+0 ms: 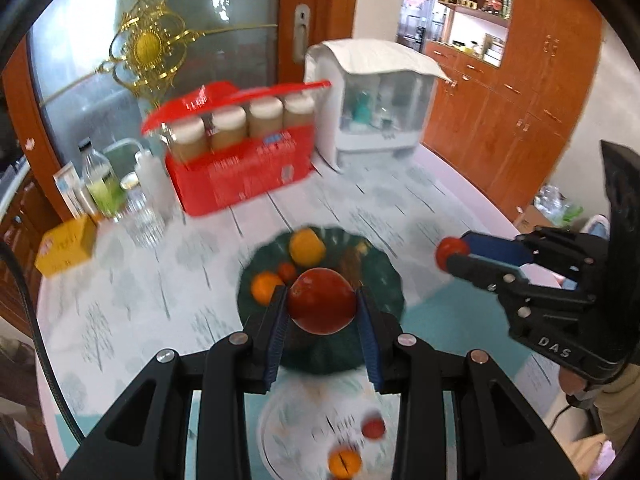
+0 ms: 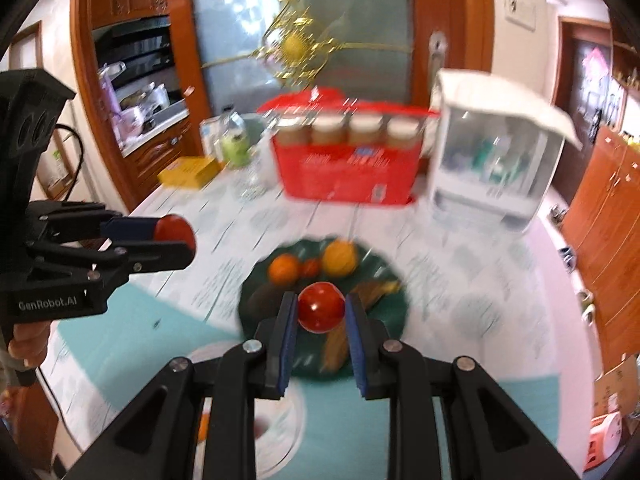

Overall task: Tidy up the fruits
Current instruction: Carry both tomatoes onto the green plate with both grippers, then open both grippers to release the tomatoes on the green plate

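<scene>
Fig. Both grippers aloft over the counter, each carrying fruit.

Left gripper: fingers pinching a large red fruit (apple-like; smooth, glossy, round) at frame centre, pads on its two flanks. Right gripper: fingers pinching a small red fruit (tomato-like; shiny, round), also frame centre. In the left wrist view the right gripper shows at mid-right w/ the small fruit at its tip.

Behind and below both: dark green plate, scalloped rim, holding an orange, a yellow round fruit, a tiny red one and brownish elongated pieces (too blurred to name). White patterned plate at lower centre, w/ a small red fruit and another orange fruit on it. The counter cloth is pale w/ a tree print. Upper centre: red box of capped jars; white plastic cabinet beside it.

Step in hand (judged): carry phase, prob. sorting fruit between the plates. To do well: keep grip firm but light, since soft skin bruises and smooth round skins can roll out of flat pads. Keep the grippers well apart, lower each fruit to a bare patch of plate and release only on contact so it doesn't roll off the rim.
</scene>
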A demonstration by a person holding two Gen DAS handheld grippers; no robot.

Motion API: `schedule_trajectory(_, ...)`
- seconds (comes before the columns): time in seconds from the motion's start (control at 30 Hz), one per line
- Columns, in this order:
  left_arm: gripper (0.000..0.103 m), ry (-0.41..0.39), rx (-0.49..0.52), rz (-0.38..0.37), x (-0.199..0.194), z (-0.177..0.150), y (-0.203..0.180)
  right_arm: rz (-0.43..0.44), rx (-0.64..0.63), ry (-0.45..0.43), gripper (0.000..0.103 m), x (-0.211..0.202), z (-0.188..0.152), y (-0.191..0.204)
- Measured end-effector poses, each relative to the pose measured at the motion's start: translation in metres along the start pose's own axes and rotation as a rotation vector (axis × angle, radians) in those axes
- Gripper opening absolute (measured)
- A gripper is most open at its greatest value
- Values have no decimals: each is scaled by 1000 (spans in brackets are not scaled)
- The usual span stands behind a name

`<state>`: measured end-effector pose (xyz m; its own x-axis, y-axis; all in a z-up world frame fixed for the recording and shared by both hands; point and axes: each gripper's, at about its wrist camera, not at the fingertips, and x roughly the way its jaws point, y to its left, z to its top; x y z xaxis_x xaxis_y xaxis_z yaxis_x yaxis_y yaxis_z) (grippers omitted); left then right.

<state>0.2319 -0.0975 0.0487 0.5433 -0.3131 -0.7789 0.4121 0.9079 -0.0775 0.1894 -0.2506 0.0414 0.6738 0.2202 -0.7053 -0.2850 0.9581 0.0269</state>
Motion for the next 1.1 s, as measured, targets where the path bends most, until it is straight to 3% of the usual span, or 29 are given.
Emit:
schedule_trajectory(0.17,32,6,-42,48,31,37,10,-26,23,-42,24,23,35,-19)
schedule_trajectory(0.33,32,41,-86,65,71,51,18,-2,21,-18,24,58,47,-27)
schedule_trajectory(0.73,32,208,-125,68,167,23,33,72,19,149,24,146,15,-33)
schedule_trajectory(1.1,33,285,-127,64,205,1,38,102,13,231,24,188,-8,-31)
